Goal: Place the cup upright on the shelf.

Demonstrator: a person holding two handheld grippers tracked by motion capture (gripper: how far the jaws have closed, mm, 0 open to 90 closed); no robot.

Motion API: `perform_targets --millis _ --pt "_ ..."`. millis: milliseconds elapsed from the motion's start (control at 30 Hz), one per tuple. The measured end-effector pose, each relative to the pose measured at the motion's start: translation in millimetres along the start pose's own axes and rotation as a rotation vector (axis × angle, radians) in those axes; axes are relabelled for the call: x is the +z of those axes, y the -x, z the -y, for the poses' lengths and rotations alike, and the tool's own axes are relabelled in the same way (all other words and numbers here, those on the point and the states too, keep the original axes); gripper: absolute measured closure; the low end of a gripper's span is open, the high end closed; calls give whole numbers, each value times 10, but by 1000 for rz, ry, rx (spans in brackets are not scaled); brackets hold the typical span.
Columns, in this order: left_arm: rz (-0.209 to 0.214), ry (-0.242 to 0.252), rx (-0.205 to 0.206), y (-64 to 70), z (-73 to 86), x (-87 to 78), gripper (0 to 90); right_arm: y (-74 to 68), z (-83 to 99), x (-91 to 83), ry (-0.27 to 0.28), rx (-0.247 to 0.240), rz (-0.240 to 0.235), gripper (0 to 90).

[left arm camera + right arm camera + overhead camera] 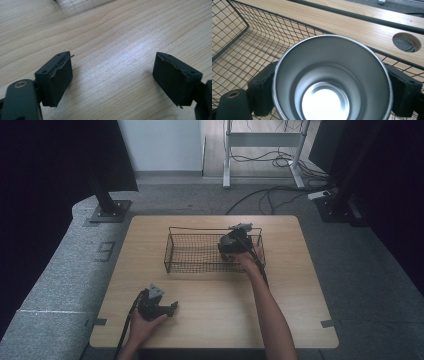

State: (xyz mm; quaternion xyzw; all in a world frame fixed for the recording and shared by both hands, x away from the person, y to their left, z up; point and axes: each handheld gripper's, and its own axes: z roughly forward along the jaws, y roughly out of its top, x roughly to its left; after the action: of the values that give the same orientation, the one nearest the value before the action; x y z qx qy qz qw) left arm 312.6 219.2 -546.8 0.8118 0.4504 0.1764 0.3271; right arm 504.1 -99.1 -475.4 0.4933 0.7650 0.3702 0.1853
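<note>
A shiny steel cup (pixel 329 62) faces the camera with its mouth open and nothing inside. My right gripper (pixel 332 86) is shut on it, one black pad (pixel 260 91) on each side of its wall. Black wire mesh lies behind and below the cup. In the high view, the right gripper (pixel 233 245) hangs over the right end of the black wire basket (pixel 191 263) at the table's middle. My left gripper (pixel 172 308) rests low over the near left of the table. Its fingers (pixel 58 75) stand wide apart over bare wood, open and holding nothing.
The light wooden table (pixel 295 285) has a round cable hole (pixel 407 42) beyond the basket's far rim. Past the table, dark stand bases (pixel 107 211) and loose cables (pixel 272 195) sit on the grey carpet. A white desk frame (pixel 262 140) stands at the back.
</note>
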Motion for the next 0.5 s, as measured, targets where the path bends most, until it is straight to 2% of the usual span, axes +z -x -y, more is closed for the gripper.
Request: perform_targets --millis 500 --pt "0 0 0 0 0 0 163 -18 20 42 -59 -16 22 130"
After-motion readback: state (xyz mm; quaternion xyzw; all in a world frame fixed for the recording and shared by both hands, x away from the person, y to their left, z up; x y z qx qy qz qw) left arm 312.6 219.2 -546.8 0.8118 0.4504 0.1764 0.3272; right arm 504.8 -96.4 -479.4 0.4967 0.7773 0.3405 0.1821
